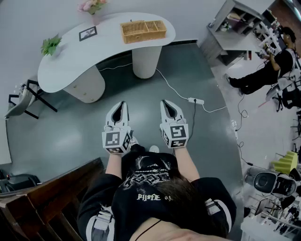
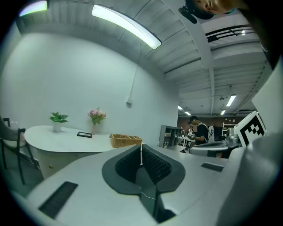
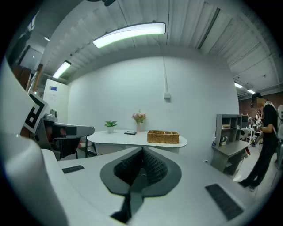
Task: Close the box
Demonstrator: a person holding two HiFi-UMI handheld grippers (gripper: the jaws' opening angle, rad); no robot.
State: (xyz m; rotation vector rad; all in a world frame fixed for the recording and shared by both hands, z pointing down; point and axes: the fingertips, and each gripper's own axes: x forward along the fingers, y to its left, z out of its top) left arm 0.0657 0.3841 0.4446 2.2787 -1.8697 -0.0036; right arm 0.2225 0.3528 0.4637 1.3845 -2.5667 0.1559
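A wicker box (image 1: 143, 30) with open compartments stands on the curved white table (image 1: 70, 56) at the far side of the room; it shows as well in the left gripper view (image 2: 125, 140) and the right gripper view (image 3: 163, 137). My left gripper (image 1: 122, 104) and right gripper (image 1: 165, 103) are held side by side above the grey floor, well short of the table. Both point toward the table. Each has its jaws shut with nothing between them (image 2: 141, 148) (image 3: 142, 151).
On the table stand a green plant (image 1: 50, 45), a vase of pink flowers (image 1: 93, 6) and a small picture frame (image 1: 88, 33). A white cable and power strip (image 1: 196, 100) lie on the floor. A black chair (image 1: 23, 101) stands at the left. A person (image 1: 263, 70) stands by desks at the right.
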